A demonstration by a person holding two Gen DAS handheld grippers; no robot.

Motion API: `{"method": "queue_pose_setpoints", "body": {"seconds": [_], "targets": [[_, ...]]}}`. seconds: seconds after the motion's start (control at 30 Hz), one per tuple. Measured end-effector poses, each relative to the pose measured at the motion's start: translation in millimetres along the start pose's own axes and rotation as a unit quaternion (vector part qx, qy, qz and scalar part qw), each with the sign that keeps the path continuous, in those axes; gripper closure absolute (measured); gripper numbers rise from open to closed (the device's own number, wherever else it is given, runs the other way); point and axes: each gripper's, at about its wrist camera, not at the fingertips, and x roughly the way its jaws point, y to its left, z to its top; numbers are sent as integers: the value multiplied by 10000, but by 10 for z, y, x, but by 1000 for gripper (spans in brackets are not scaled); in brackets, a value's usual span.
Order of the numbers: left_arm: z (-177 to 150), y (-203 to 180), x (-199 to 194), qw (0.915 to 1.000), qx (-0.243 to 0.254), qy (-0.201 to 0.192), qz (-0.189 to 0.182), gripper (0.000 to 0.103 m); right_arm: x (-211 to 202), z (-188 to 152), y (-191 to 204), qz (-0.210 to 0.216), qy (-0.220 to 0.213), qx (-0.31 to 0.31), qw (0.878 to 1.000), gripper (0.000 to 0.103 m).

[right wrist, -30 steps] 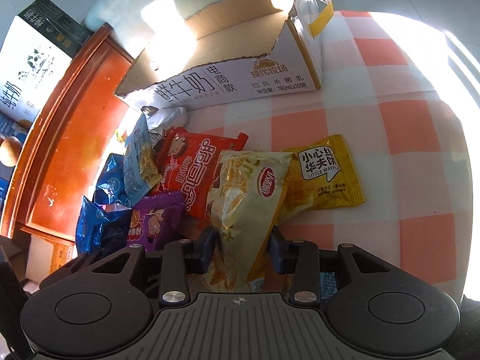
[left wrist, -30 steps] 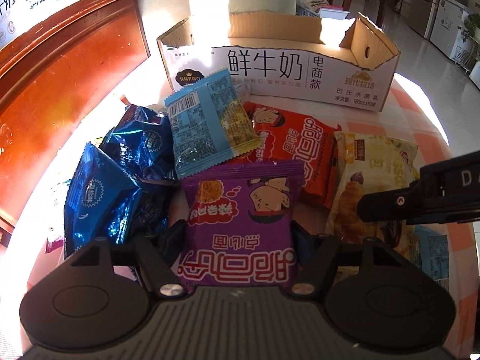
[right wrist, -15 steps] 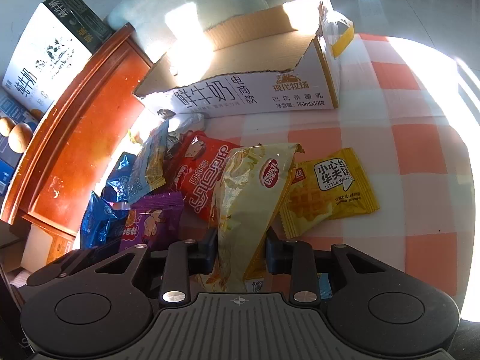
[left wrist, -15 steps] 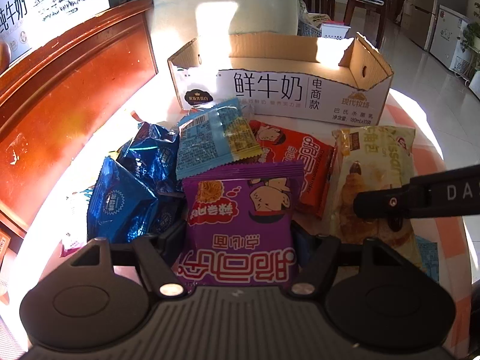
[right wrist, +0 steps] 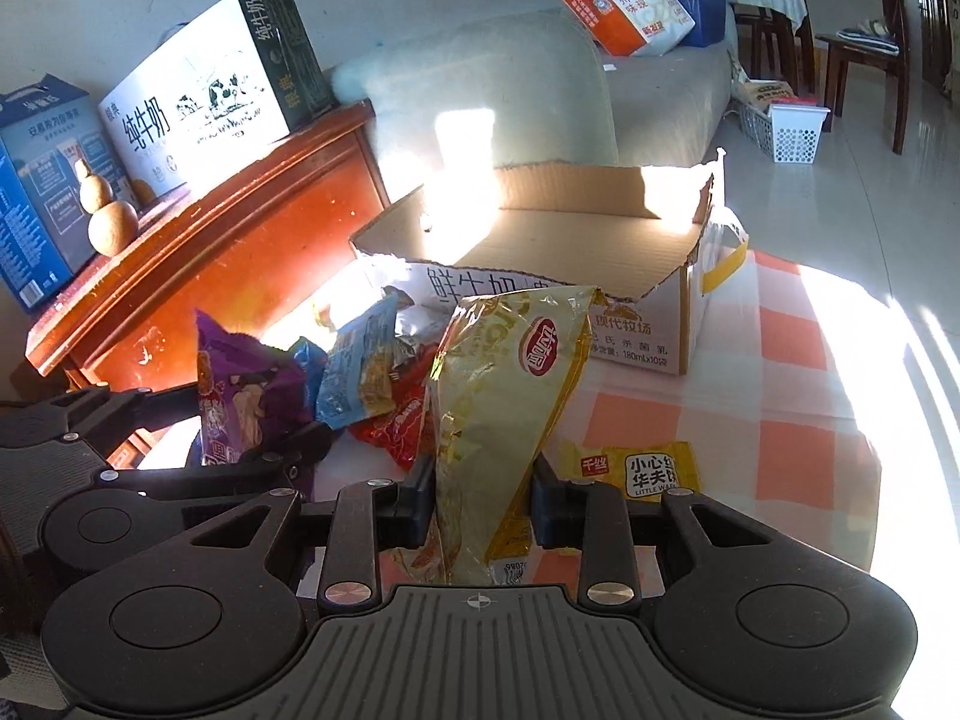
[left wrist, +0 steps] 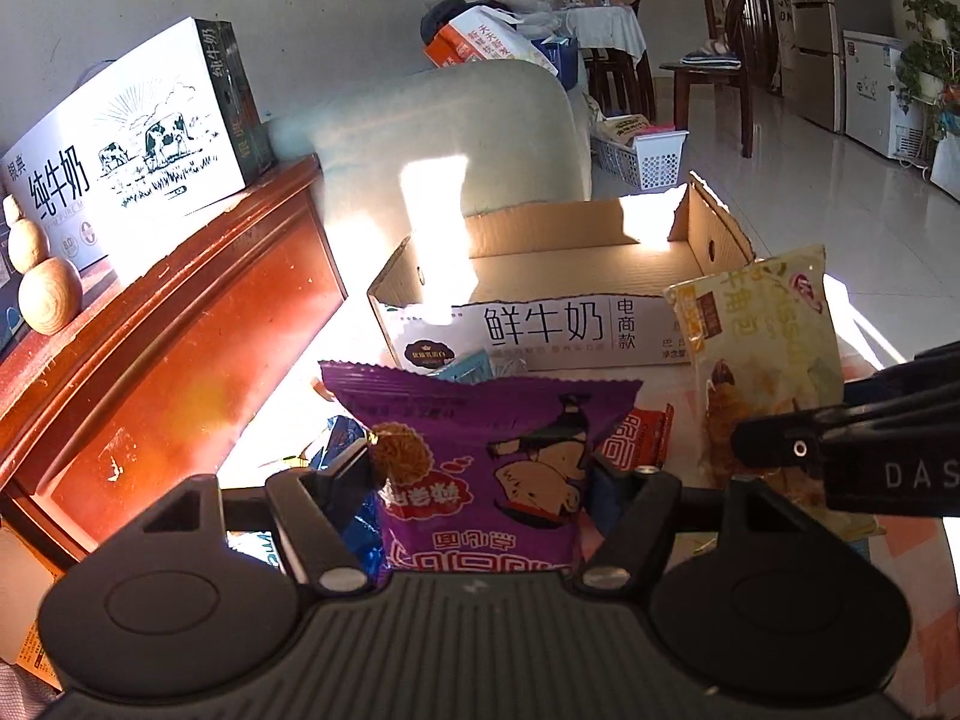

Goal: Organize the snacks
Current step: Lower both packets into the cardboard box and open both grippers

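My left gripper (left wrist: 492, 480) is shut on a purple snack packet (left wrist: 498, 456) and holds it upright above the pile. My right gripper (right wrist: 480, 498) is shut on a pale yellow pastry packet (right wrist: 504, 396), also lifted and upright. Each shows in the other's view: the yellow packet (left wrist: 762, 360) at the right, the purple packet (right wrist: 240, 396) at the left. Behind both stands an open cardboard milk box (left wrist: 540, 324), nothing visible inside. On the checked cloth lie a light blue packet (right wrist: 360, 372), a red packet (right wrist: 402, 426) and a yellow waffle packet (right wrist: 648, 471).
A red-brown wooden cabinet (left wrist: 180, 360) runs along the left, bearing a white milk carton (left wrist: 132, 144) and wooden gourds (left wrist: 48, 294). A pale sofa (right wrist: 510, 90) stands behind the box. The orange-and-white checked tablecloth (right wrist: 780, 420) stretches to the right.
Both grippers have risen and tilted up, lifting the purple and yellow packets off the pile. The right jaws narrowed on the yellow packet.
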Motion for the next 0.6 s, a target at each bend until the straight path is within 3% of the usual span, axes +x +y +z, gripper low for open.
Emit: {"method": "queue_pose_setpoints", "body": {"seconds": [0.33,0.6], "targets": [[139,65,41,9996,-90,9,-283,35,-30,152,-30,-26,-124,-360,9993,73],[367,120,183,9996,116,-195,-144,35,32,352,-58,-52,-254,-570,9980,73]]}}
